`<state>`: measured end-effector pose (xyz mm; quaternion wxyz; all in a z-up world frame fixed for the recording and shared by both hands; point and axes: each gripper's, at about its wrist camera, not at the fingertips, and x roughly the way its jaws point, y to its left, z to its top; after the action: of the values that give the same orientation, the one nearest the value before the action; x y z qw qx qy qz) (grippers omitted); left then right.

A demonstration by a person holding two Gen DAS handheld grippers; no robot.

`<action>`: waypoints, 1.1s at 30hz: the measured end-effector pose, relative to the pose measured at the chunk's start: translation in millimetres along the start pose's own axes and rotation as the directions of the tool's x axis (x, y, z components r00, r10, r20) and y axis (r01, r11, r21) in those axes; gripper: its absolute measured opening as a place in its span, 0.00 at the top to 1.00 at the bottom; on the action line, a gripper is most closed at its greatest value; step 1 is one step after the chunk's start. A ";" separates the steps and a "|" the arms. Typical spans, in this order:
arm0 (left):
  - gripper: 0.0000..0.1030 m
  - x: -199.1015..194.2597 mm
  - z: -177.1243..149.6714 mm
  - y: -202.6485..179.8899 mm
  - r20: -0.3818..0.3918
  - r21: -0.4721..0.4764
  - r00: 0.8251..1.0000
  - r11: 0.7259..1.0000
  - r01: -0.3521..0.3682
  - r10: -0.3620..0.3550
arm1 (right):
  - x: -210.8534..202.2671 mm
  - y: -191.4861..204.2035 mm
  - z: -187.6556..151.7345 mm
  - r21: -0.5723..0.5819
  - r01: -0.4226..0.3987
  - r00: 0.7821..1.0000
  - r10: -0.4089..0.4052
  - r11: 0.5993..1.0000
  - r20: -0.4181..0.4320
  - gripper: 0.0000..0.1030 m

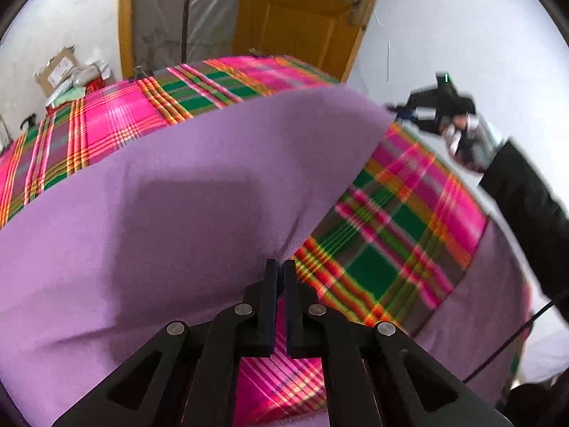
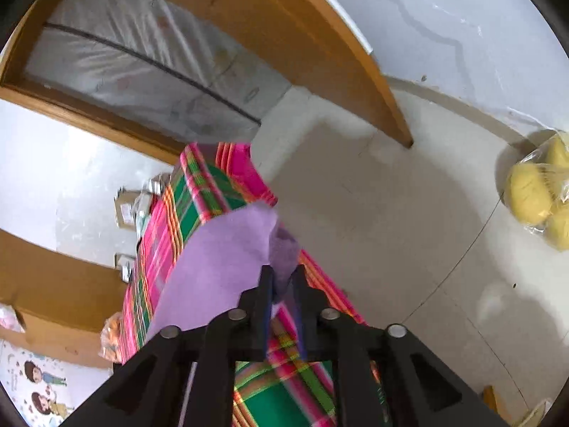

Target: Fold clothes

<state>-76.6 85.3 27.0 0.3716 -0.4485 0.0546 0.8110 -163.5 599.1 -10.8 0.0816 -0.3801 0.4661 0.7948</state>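
purple cloth (image 1: 185, 185): matt, soft | plaid cover (image 1: 391, 235): woven | door (image 1: 298, 10): glossy wood | claw (image 1: 281, 267): matt black plastic

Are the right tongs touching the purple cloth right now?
Touching. The right wrist view shows a corner of the purple cloth tucked between the fingers of the right tongs, resting against them above the plaid cover.

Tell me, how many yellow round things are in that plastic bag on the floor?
3 show: one at the bag's top, one middle-left, one at the bottom. More may be hidden.
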 end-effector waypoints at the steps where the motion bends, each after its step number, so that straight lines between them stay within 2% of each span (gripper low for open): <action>1: 0.97 -6.4 0.7 2.0 0.014 -0.014 1.000 1.000 0.020 -0.020 | -5.0 -1.2 2.6 0.009 0.004 1.000 -0.004 1.000 0.024 0.72; 2: 0.97 -12.2 1.7 2.7 0.029 -0.025 0.999 0.999 0.034 -0.033 | -10.1 -1.6 5.6 0.013 0.006 0.999 -0.006 1.000 0.049 0.67; 4: 0.96 -24.9 2.4 3.1 0.075 -0.043 0.997 0.999 0.015 -0.011 | -18.8 3.4 12.1 -0.007 -0.016 0.996 0.017 1.000 0.090 0.67; 7: 0.94 -46.3 1.0 8.8 0.148 -0.086 0.988 0.996 -0.034 0.046 | -18.2 18.6 12.2 -0.059 -0.039 0.995 0.044 0.997 0.085 0.66; 10: 0.94 -66.9 -7.6 27.8 0.178 -0.166 0.968 0.975 -0.149 0.178 | -13.9 42.1 3.5 -0.169 -0.104 0.993 0.111 0.980 0.034 0.66; 11: 0.94 -73.1 -12.1 36.1 0.174 -0.196 0.958 0.961 -0.195 0.230 | -12.9 55.6 -5.0 -0.234 -0.126 0.991 0.131 0.964 0.007 0.66; 14: 0.93 -91.7 -27.4 57.3 0.157 -0.257 0.934 0.927 -0.274 0.320 | -11.3 92.5 -31.1 -0.373 -0.179 0.984 0.163 0.910 -0.075 0.66; 17: 0.87 -113.7 -43.3 73.2 0.162 -0.312 0.913 0.897 -0.313 0.375 | -21.8 134.4 -64.5 -0.494 -0.238 0.971 0.196 0.837 -0.137 0.66; 19: 0.82 -133.3 -54.5 82.0 0.185 -0.350 0.899 0.881 -0.318 0.398 | -34.1 162.7 -88.5 -0.571 -0.276 0.961 0.219 0.774 -0.167 0.66; 22: 0.75 -157.3 -71.8 87.6 0.212 -0.386 0.887 0.869 -0.310 0.411 | -52.9 201.7 -137.9 -0.686 -0.332 0.943 0.242 0.648 -0.228 0.66; 24: 0.72 -166.0 -84.3 89.1 0.216 -0.393 0.885 0.866 -0.308 0.413 | -57.2 218.7 -176.6 -0.754 -0.353 0.936 0.217 0.554 -0.279 0.66; 27: 0.72 -151.1 -87.8 90.1 0.180 -0.372 0.905 0.879 -0.300 0.385 | -51.8 237.2 -240.8 -0.847 -0.359 0.933 0.133 0.393 -0.334 0.66; 31: 0.72 -107.3 -76.1 78.7 0.120 -0.258 0.937 0.921 -0.291 0.329 | -38.7 232.0 -283.6 -0.892 -0.335 0.941 0.050 0.305 -0.336 0.66; 33: 0.72 -85.2 -68.9 72.4 0.087 -0.198 0.945 0.935 -0.294 0.315 | -31.9 228.5 -303.6 -0.909 -0.322 0.943 0.010 0.264 -0.332 0.66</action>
<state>-49.1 -42.9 33.9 0.2012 -0.4184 0.0273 0.8853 -91.4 236.4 82.0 -0.3081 -0.4015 -0.0582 0.8605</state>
